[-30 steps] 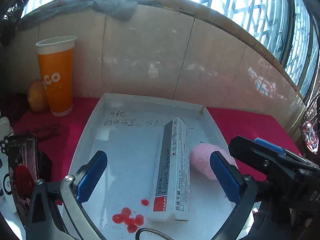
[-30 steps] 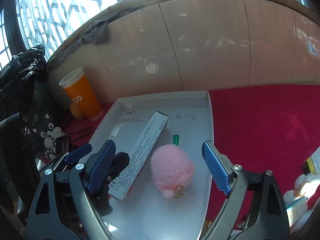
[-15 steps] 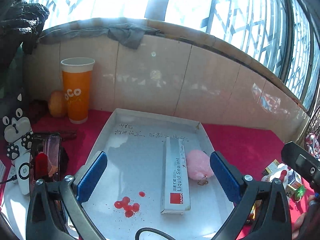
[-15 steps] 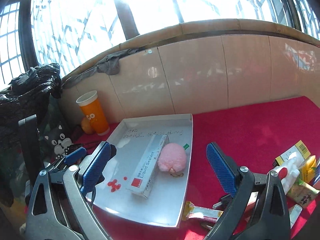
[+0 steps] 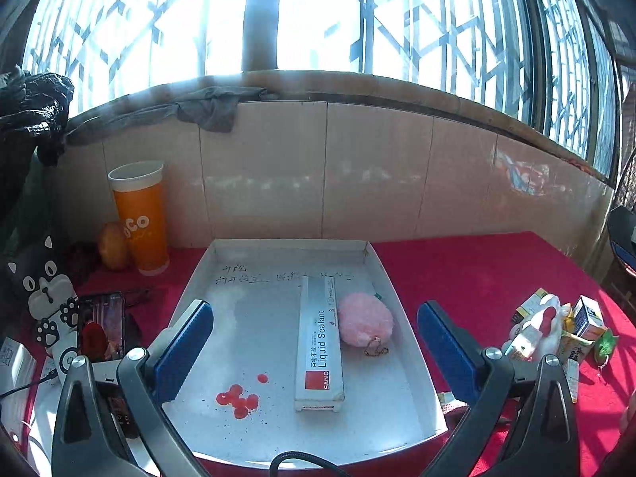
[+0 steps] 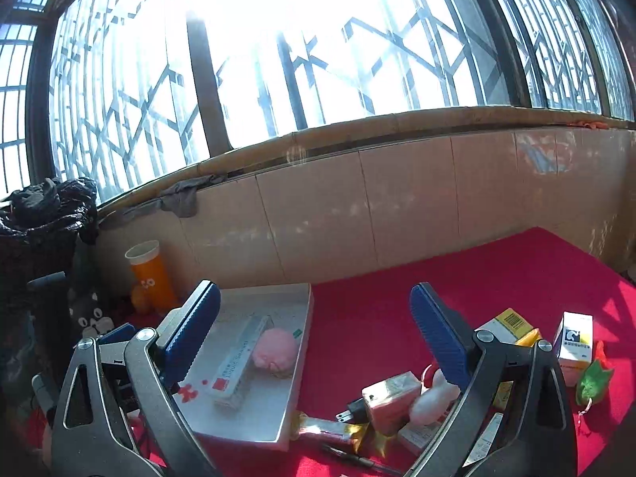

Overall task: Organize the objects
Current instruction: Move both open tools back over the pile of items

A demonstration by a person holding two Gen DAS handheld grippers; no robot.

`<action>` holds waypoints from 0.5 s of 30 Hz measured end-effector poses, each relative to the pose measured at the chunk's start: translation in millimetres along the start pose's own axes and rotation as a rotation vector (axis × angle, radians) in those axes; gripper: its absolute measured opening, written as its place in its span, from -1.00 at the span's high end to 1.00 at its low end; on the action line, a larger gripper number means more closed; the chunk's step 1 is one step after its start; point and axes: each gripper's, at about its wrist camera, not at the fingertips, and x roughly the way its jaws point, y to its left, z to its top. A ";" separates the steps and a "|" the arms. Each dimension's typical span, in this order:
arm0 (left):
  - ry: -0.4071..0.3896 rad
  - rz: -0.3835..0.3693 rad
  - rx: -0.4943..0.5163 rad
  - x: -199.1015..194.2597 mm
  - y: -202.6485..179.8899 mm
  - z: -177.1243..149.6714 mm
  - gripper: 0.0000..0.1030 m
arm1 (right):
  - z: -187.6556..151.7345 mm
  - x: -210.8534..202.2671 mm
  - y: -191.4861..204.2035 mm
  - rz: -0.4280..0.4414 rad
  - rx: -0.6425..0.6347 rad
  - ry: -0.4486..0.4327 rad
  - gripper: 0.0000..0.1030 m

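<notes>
A white tray (image 5: 278, 254) lies on the red cloth and holds a long white Liquid Sealant box (image 5: 320, 342), a pink fluffy pompom (image 5: 365, 324) right of the box, and red spots (image 5: 237, 397). The tray (image 6: 306, 318), box (image 6: 238, 361) and pompom (image 6: 276, 351) also show in the right wrist view. My left gripper (image 5: 314, 351) is open and empty, raised over the tray's near end. My right gripper (image 6: 314, 342) is open and empty, raised right of the tray. A pile of small boxes and toys (image 6: 401, 397) lies below it.
An orange paper cup (image 5: 139, 218) and a round fruit (image 5: 113, 244) stand at the back left by the tiled wall. A phone (image 5: 101, 326) and a cat-faced case (image 5: 47, 290) lie left of the tray. More small boxes (image 5: 556, 326) lie at the right.
Both grippers have pulled back and risen from the tray, so the window now fills the upper view. The pompom and sealant box stay in the tray.
</notes>
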 end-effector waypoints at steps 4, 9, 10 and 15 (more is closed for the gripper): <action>0.011 0.033 0.056 -1.8 -16.7 -2.0 -1.00 | -2.6 -7.8 -19.7 -0.030 0.014 0.002 -0.89; 0.016 0.061 0.097 -4.1 -35.0 -6.0 -1.00 | -7.0 -14.7 -45.7 -0.062 0.043 0.013 -0.89; 0.016 0.056 0.102 -5.3 -38.2 -6.7 -1.00 | -8.1 -16.1 -49.6 -0.068 0.043 0.014 -0.89; 0.022 0.043 0.095 -9.1 -50.7 -11.0 -1.00 | -15.2 -22.5 -70.8 -0.103 0.049 0.026 -0.89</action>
